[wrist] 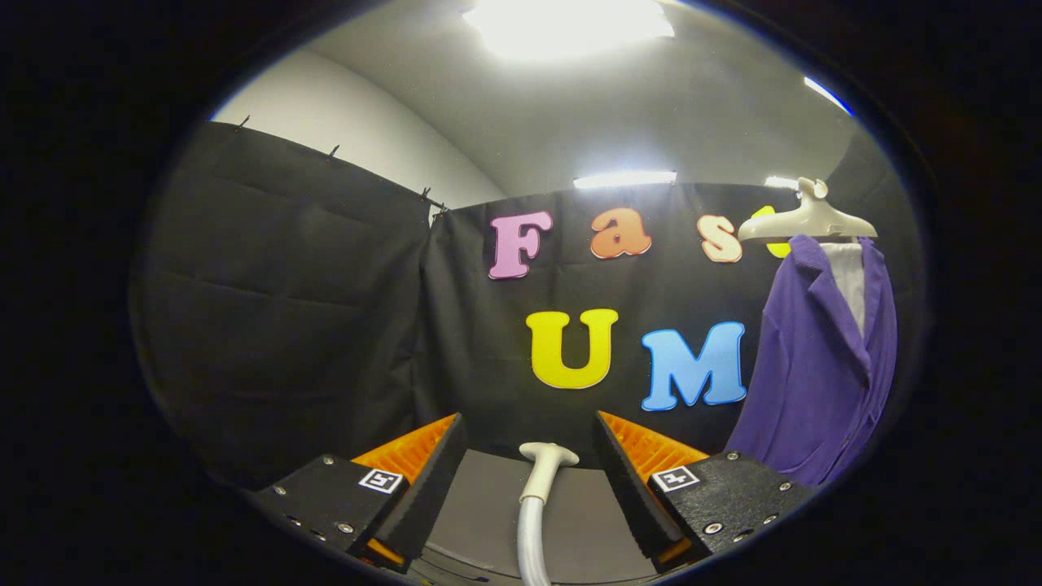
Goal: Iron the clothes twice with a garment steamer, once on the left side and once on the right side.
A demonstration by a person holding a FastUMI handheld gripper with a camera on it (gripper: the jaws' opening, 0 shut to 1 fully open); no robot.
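Note:
A purple jacket (pixel 818 366) hangs on a cream hanger (pixel 807 220) to the right, beyond my right finger, with a white lining showing at its collar. The garment steamer's white head (pixel 547 460) on its pale hose (pixel 531 533) stands upright between my two fingers, touching neither. My gripper (pixel 529 439) is open, its black fingers (pixel 431 480) with orange backs spread wide on each side of the steamer head. The lower part of the hose is hidden beneath the view.
A grey tabletop (pixel 480 513) lies under the fingers and runs up to the black cloth wall (pixel 309 309) behind. Bright ceiling lights (pixel 570 24) shine overhead.

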